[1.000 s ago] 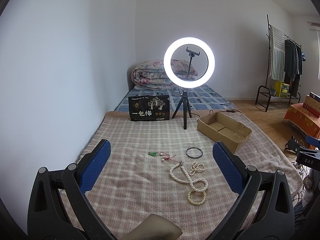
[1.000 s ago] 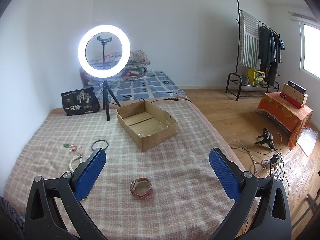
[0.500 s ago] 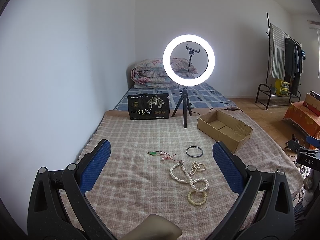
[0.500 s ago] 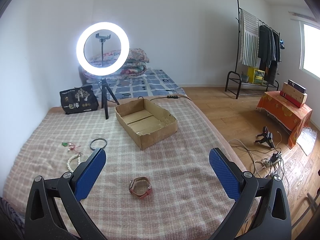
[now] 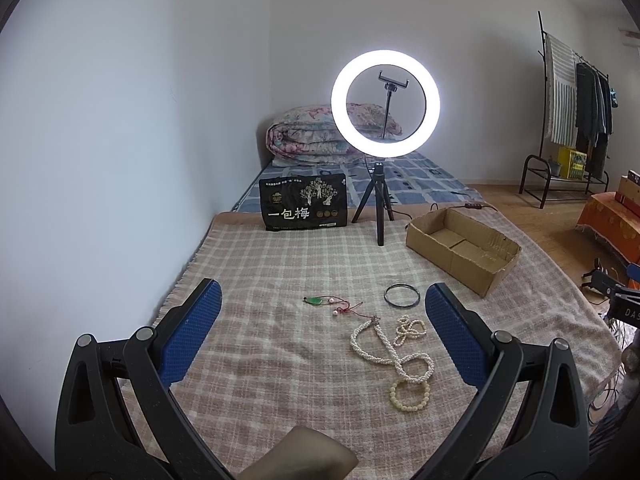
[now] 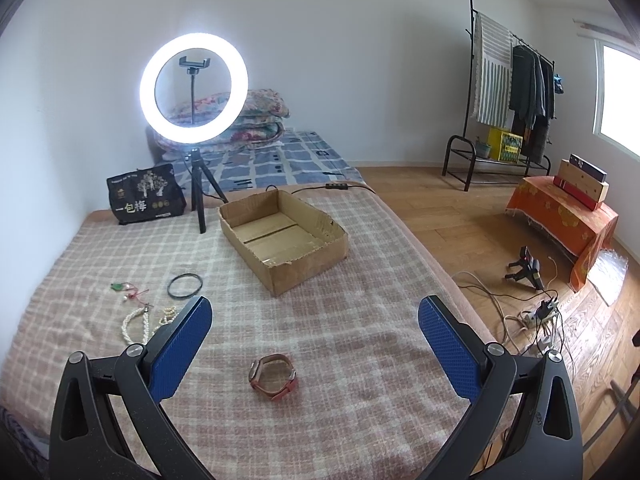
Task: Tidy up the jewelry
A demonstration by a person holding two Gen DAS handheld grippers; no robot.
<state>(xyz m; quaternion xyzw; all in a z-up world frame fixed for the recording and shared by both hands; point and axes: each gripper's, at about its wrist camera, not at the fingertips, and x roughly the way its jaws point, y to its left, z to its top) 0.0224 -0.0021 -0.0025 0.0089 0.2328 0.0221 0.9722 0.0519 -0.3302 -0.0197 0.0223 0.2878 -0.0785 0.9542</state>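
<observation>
Left wrist view: my left hand-held gripper point(image 5: 322, 306) hangs spread wide and grasps nothing, above the checked blanket point(image 5: 280, 264) on the bed. Between its fingers lie the pearl necklace point(image 5: 394, 350), a bead bracelet point(image 5: 410, 396) touching its near end, the dark bangle point(image 5: 402, 295) and a red cord with a green pendant point(image 5: 320, 301), all apart from the pads. To the left the blanket's fringe runs along the wall; on the right the bed edge drops to the wooden floor.

From the right wrist view, my right hand-held gripper point(image 6: 314, 322) is also released, over the leather watch point(image 6: 273, 374), with bare blanket all round it. Ahead stands the cardboard box point(image 6: 298, 266), open-topped. Behind it the ring light point(image 6: 193, 88) on its tripod and a black bag point(image 6: 144, 196) close off the far end. Cables point(image 6: 520, 312) lie tangled on the floor beyond the bed's right edge.
</observation>
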